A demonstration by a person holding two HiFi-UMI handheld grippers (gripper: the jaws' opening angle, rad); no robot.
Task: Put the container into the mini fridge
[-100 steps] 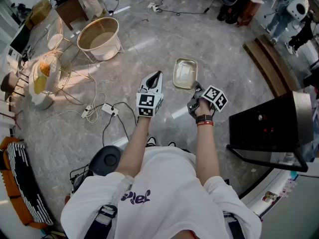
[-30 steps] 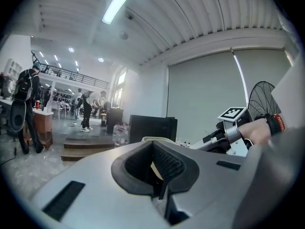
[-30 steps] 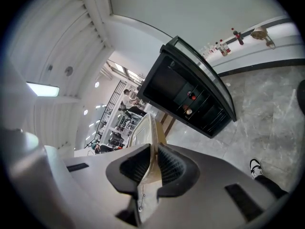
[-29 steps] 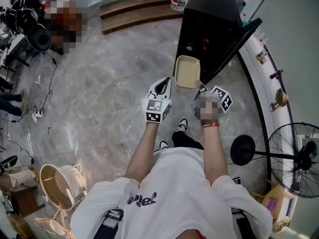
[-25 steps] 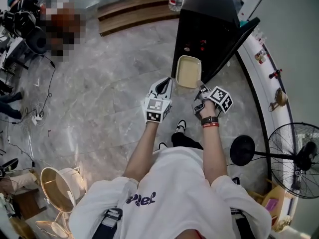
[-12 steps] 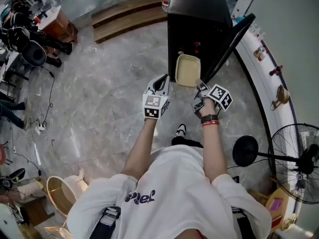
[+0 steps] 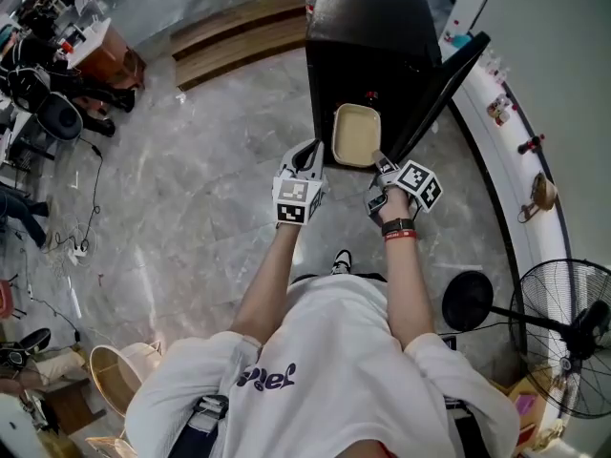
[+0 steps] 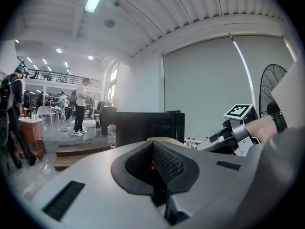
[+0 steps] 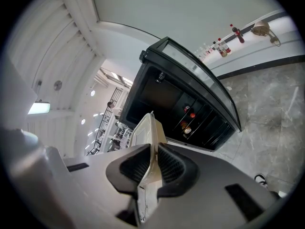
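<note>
the container (image 7: 356,134), a pale shallow tray, sat just above the middle of the head view. it was held out over the floor (image 7: 191,189) right in front of the mini fridge (image 7: 368,41). the fridge's black box filled the upper middle of the frame, with its door (image 7: 447,79) swung out toward the upper right.

the right gripper (image 7: 380,165) was clamped on the container's near rim. in the right gripper view its pads (image 9: 170,162) pinched that thin edge, and the tray stood edge-on in front of the dark opening. the left gripper (image 7: 307,153) hovered left of centre, just beside the container but not touching it. its jaws were together with nothing between them.

this looked like the end of the carry, with the container not yet past the fridge's front. the next move would call for pushing the tray forward through the opening, clear of the door's edge. it would then go down on one of the shelves (image 9: 193,116), which already held a few small things too small to name. with only one rim gripped, the tray could sag or tip, so a level, slow reach seemed wise.

both forearms stretched forward from the body, roughly side by side, and both grippers pointed up-frame at the fridge.
</note>
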